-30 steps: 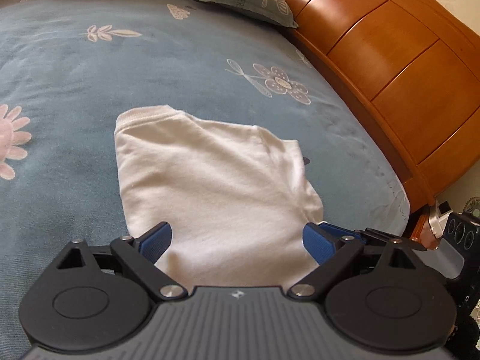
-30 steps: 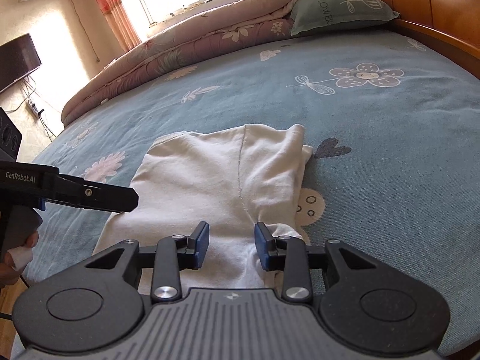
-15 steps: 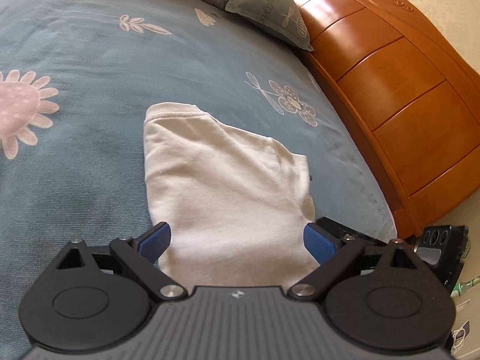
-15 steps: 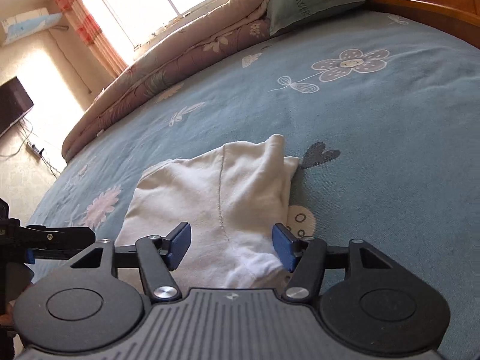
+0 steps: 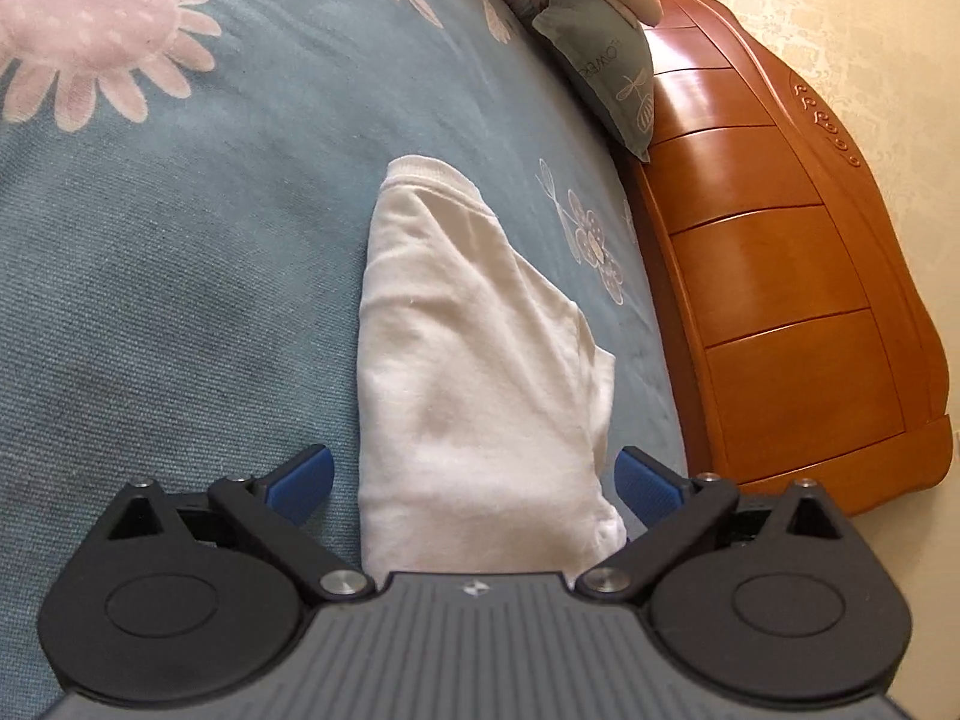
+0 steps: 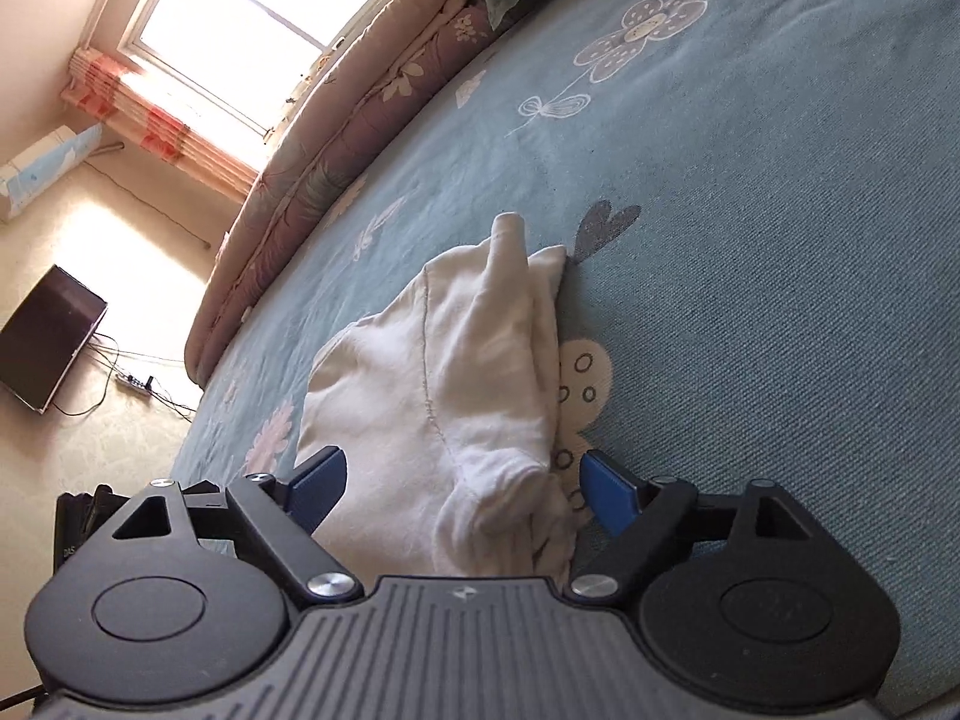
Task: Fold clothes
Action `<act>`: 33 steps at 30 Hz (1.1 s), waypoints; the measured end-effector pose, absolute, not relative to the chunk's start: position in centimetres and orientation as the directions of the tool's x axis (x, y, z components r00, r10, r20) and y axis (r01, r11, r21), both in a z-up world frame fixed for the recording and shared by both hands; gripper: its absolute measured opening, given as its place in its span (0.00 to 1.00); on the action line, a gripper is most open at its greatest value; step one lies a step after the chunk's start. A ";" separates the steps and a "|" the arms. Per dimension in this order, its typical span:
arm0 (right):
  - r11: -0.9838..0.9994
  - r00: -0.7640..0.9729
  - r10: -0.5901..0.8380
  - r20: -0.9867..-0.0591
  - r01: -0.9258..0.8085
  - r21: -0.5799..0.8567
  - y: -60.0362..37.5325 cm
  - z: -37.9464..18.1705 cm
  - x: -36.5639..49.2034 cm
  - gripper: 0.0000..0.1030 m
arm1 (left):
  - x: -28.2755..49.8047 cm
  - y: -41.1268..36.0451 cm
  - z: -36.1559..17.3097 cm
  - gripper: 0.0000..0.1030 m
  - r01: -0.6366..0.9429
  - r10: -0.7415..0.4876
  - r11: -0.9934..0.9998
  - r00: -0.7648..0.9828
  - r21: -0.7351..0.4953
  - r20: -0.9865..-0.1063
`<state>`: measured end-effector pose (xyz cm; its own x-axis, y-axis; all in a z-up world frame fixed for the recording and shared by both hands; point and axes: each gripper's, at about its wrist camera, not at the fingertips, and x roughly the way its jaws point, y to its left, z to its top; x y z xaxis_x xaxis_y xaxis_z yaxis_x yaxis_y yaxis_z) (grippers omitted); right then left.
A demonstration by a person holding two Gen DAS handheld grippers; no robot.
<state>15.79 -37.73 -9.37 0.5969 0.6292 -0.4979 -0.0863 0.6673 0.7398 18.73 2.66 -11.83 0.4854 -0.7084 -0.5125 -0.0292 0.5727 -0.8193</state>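
White cotton garment [image 5: 474, 372] lying part-folded on blue flowered bedspread [image 5: 180, 276], near edge bunched; left gripper [image 5: 474, 483] and right gripper [image 6: 462, 489] opening, straddling unclamped cloth; further folds remaining.

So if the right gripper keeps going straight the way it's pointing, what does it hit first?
Most likely the white T-shirt on the blue bedspread: its bunched near end already lies between the opening jaws of the right gripper, untouched by the pads.

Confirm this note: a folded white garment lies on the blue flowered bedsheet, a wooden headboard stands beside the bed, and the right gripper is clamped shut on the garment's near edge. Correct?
Not quite. The right gripper is not clamped: the right wrist view shows its jaws opening, pads clear of the white garment lying between them. The blue flowered bedsheet and wooden headboard are as noted.
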 end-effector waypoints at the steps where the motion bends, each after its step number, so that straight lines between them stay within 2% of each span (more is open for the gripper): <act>1: 0.664 0.592 0.635 -0.496 -0.090 0.742 -37.6 -9.4 16.3 0.86 | 19.2 2.6 -12.1 0.97 -0.031 -0.717 0.558 0.484 -0.829 -0.501; 12: 0.675 0.540 0.672 -0.507 -0.165 0.719 -35.7 -9.2 21.1 0.92 | 23.5 0.6 -11.9 0.99 0.017 -0.741 0.580 0.427 -0.814 -0.519; 23: 0.615 0.470 0.733 -0.491 -0.150 0.775 -36.7 -9.3 17.4 0.93 | 21.0 1.0 -12.1 0.99 0.027 -0.774 0.550 0.393 -0.835 -0.497; 29: 0.634 0.479 0.717 -0.506 -0.147 0.759 -35.3 -9.1 20.5 0.95 | 24.7 0.1 -12.2 0.99 -0.010 -0.747 0.561 0.426 -0.828 -0.511; 33: 0.639 0.477 0.716 -0.510 -0.152 0.754 -34.8 -9.0 21.3 0.96 | 24.5 -0.2 -12.2 0.99 0.010 -0.753 0.570 0.406 -0.822 -0.517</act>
